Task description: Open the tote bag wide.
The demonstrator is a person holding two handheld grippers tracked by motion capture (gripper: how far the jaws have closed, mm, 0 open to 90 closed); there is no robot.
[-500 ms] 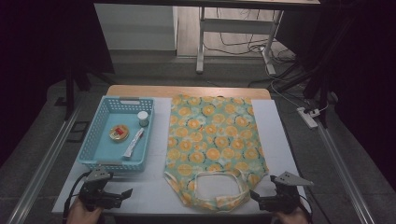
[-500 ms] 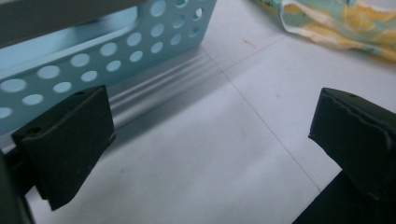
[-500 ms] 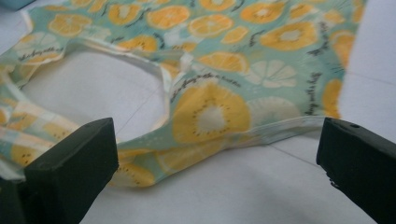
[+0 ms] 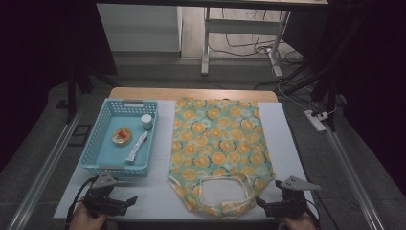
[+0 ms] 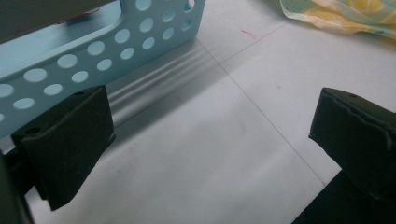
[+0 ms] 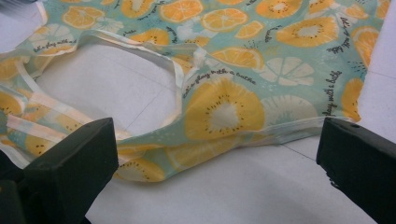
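A teal cloth bag printed with orange slices [image 4: 218, 146] lies flat on the white table cover, its handle loop [image 4: 225, 189] toward me. In the right gripper view the bag's handle end [image 6: 210, 112] lies just beyond the open jaws. My right gripper [image 4: 263, 203] rests at the front edge, right of the handle, open and empty. At the front left my left gripper [image 4: 129, 200] is open too, just below the blue basket [image 4: 103, 165]. The left gripper view has the basket's perforated wall [image 5: 93, 51] at upper left and bare cover between the jaws.
The blue basket holds a small white jar [image 4: 147, 121], a round tin with a red centre [image 4: 122, 136] and a white tube [image 4: 136, 147]. A white cover [image 4: 282, 139] lies over the wooden table. Metal rails run along both sides; a power strip [image 4: 316, 120] lies on the floor at right.
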